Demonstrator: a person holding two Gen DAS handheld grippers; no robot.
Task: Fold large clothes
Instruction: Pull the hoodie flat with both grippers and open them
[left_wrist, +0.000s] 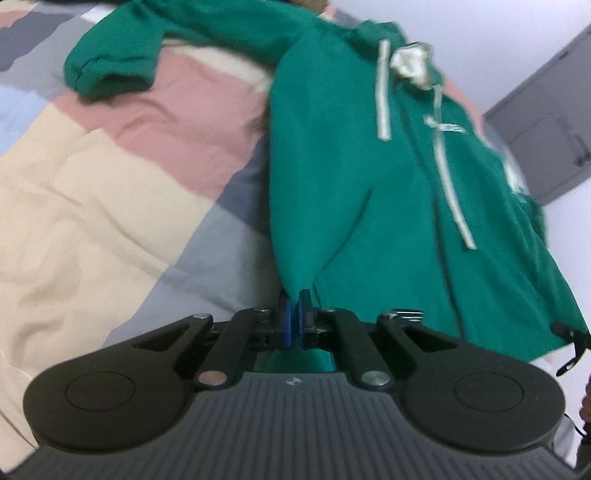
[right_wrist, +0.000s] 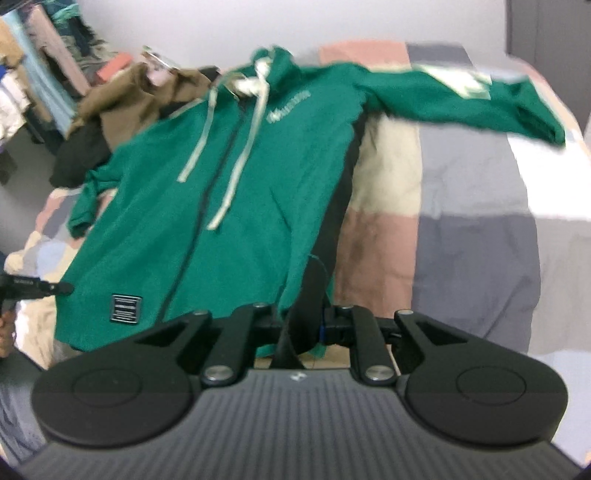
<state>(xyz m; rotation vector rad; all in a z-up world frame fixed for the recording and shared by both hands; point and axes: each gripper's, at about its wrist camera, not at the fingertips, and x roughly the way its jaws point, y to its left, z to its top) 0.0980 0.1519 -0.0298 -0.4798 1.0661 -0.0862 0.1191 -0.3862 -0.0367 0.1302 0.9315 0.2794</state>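
Clenched tight, both of my jaws have hold of the green hoodie (left_wrist: 369, 177) at its bottom hem. On my left gripper (left_wrist: 294, 317) the blue pads meet on a pinch of hem fabric at one lower corner. On my right gripper (right_wrist: 314, 325) the jaws are closed on the other lower corner, where a thick dark fold of lining bunches between them.

The hoodie lies face up along the bed (left_wrist: 110, 166), on a patchwork cover of pink, cream and grey blocks. Its hood points toward the far edge of the bed and its hem is at the near edge, drawn up off the cover in my grip. One sleeve (right_wrist: 461, 96) stretches out across the cover toward the far right corner in the right wrist view; the other sleeve (right_wrist: 88, 195) lies crumpled beside the body on the opposite side. A heap of brown and dark clothes (right_wrist: 122, 110) sits by the hood, at the far left corner in that view.

As I judge it, folding has barely begun: the zip front is closed and the body is spread out, but no fold is in place, and both sleeves are yet to be brought in.

Pale lettering (right_wrist: 288, 107) runs across the chest, too blurred to read. A small dark label (right_wrist: 126, 308) near the hem carries lines I cannot make out either. Two pale drawcords (right_wrist: 229, 166) trail down the front.
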